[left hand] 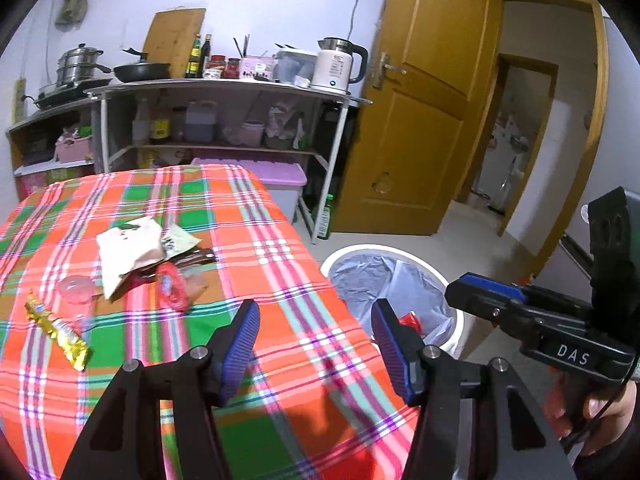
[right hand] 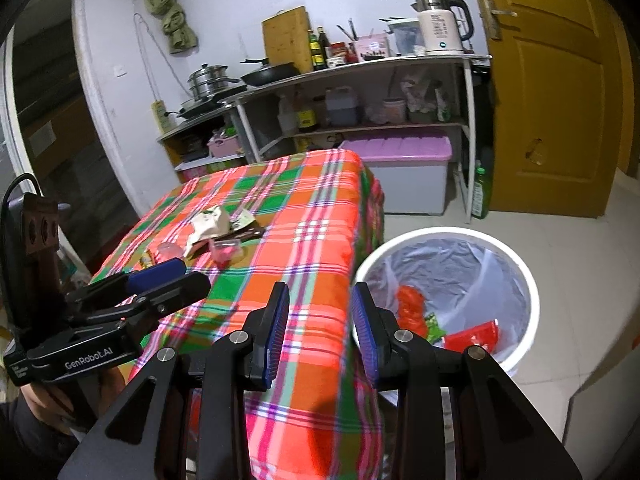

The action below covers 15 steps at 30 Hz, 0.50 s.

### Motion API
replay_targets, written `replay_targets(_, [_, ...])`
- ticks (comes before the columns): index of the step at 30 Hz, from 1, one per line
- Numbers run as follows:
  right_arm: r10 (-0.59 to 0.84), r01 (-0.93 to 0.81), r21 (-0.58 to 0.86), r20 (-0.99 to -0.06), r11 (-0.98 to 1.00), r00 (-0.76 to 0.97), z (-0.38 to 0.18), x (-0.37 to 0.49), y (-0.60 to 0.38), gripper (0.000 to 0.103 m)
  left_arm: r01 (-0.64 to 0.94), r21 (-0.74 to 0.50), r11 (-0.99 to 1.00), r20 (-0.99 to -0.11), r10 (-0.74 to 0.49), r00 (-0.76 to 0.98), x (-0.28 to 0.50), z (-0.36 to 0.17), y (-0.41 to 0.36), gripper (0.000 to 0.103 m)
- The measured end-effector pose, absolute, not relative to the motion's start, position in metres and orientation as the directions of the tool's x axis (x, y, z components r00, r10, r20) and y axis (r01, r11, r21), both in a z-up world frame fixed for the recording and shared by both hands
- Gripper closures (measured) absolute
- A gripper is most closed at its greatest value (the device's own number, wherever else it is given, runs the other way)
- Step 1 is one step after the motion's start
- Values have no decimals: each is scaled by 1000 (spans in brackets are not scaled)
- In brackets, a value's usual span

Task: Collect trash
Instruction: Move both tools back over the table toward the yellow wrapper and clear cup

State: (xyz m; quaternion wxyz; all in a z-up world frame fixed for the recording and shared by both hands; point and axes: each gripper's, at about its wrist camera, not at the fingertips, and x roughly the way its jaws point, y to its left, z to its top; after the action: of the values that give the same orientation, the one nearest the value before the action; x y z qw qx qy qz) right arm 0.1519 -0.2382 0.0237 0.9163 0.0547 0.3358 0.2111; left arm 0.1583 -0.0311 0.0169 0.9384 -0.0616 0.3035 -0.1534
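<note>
- Table (left hand: 280, 264), plaid cloth, fills centre and lower left of the left wrist view; remaining trash clustered left of centre, well apart from both tools.
- Bin (right hand: 520, 272), white with clear liner, on the floor at lower right of the right wrist view, just beside the table edge; red and green wrappers already inside. Collection judged partly done.
- Left tool (left hand: 316, 344), bottom centre of its view: jaws released, nothing between the pads, hovering over the near table edge.
- Right tool (right hand: 320, 328), bottom centre of its view: jaws parted, nothing held, over the gap between table edge and bin.
- White paper bag (left hand: 128, 252), largest of the pile: crumpled, light, soft. Best pinched on a raised fold or corner; likely to flop and drag neighbours.
- Red wrapper (left hand: 172, 286), below and right of the bag, touching the pile: thin film, probably slippery; pinch at a puckered end.
- Gold wrapper (left hand: 60, 330), far left, apart from the pile: long, flat, crinkly; take across the narrow width.
- Clear pink cup (left hand: 74, 290), between gold wrapper and bag: light, thin-walled, likely to crush; grip across the rim gently.
</note>
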Motion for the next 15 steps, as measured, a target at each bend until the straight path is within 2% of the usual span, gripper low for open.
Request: replay_targets(15, [463, -428, 210, -592, 879, 660, 25, 147, -199, 69, 147, -174, 974, -531, -219, 819, 132, 19, 8, 46])
